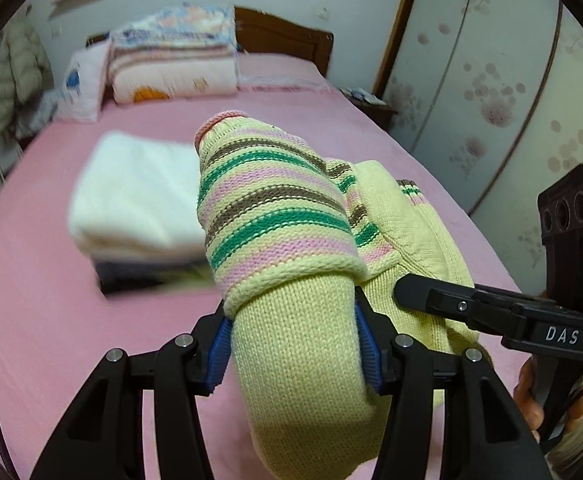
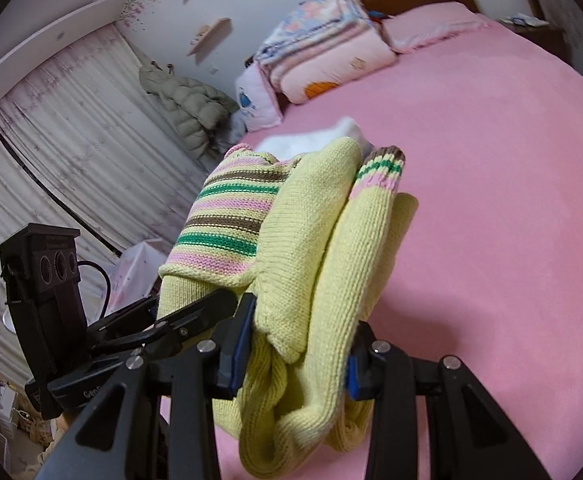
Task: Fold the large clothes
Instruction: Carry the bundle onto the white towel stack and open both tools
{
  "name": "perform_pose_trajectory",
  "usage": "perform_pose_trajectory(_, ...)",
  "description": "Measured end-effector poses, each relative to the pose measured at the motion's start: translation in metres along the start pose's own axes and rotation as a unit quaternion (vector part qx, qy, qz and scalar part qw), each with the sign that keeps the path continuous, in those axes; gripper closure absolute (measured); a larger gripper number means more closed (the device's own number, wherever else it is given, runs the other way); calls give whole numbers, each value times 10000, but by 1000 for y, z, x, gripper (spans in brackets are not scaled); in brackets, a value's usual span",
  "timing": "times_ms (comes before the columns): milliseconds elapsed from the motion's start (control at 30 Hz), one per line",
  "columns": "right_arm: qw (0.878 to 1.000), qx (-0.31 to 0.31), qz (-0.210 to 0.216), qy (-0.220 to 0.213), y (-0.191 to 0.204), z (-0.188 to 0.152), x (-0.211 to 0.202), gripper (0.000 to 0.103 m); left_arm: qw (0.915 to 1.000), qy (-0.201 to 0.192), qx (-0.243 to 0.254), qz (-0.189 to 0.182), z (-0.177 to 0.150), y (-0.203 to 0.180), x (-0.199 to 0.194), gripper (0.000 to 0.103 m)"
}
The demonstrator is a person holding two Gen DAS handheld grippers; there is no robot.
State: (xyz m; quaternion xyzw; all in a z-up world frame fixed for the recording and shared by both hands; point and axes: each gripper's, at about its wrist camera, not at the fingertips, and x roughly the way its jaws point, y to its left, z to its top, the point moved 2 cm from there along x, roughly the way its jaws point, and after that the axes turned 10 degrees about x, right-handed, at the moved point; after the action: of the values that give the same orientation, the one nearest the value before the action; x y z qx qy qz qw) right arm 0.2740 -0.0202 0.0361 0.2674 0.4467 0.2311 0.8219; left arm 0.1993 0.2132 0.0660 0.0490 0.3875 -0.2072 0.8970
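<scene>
Grip is confirmed at both ends of the load. The left hand-held gripper (image 1: 291,344) is clenched on a thick folded bundle of the yellow striped sweater (image 1: 287,240), the blue pads (image 1: 218,356) being pressed into the knit on either side. The right hand-held gripper (image 2: 291,340) is likewise clamped on the other part of the same bundle, with several yellow layers and a striped cuff (image 2: 379,172) gathered between its jaws. The two tools are seen just beside one another, each visible in the other's view, and part of a hand (image 1: 531,400) is noted on the right handle.

The sweater is held clear of the pink bed (image 1: 51,320); no part of it is seen resting on the sheet. Beyond it, a stack of folded clothes (image 1: 139,200), white on top with darker pieces beneath, is lying on the bed. Folded quilts (image 1: 171,60) and a pillow are placed at the headboard.

Folding of this garment is judged complete, and the step in hand is judged to be the carrying of the bundle toward the stack. For the next move, the bundle should be kept level, lowered squarely onto the white top piece, and both grips released together so that the folds are not disturbed.
</scene>
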Motion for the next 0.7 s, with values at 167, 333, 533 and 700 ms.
perform_pose_trajectory(167, 9997, -155, 41, -190, 43, 71, 54, 66, 9992, -161, 177, 323, 64, 76, 16, 50)
perform_pose_trajectory(333, 9988, -294, -16, -397, 57, 140, 145, 66, 9992, -61, -88, 397, 108, 158, 78, 50)
perform_pose_trajectory(533, 9993, -78, -283, -222, 30, 170, 250, 66, 9969, 357, -236, 663, 108, 219, 175, 49)
perform_pose_trajectory(700, 9980, -38, -626, 22, 3, 162, 306, 65, 9938, 465, -359, 942, 90, 245, 227, 36)
